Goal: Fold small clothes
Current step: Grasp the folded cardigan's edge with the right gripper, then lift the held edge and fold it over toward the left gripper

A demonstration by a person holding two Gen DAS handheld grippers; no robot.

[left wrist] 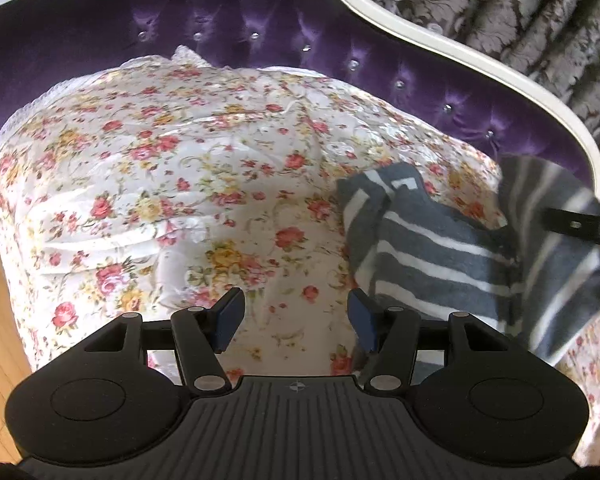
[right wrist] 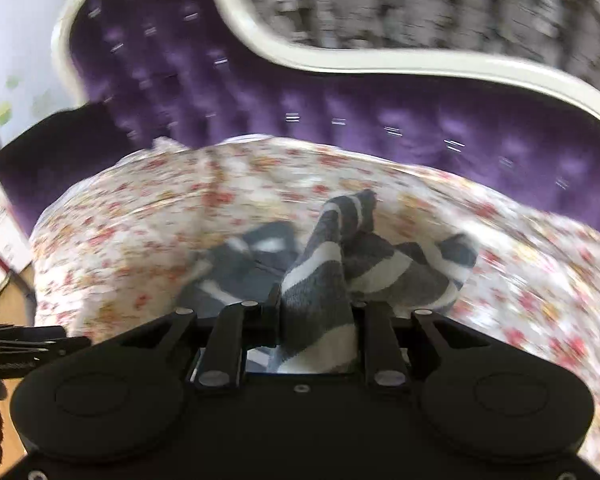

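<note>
Two grippers are showing here, and only one is doing any work. Over on the right, the right gripper [right wrist: 318, 312] is pinching the grey striped garment [right wrist: 320, 280] tight between its fingers, lifting one bunched end while the rest is trailing down onto the floral cover [left wrist: 160, 184]. That view is pretty blurry. Meanwhile the left gripper [left wrist: 296, 320] is hovering over the cover with its blue pads [left wrist: 230, 316] spread wide, gripping nothing, just beside the garment's edge. A purple tufted backrest [left wrist: 260, 28] is sitting behind everything.
</note>
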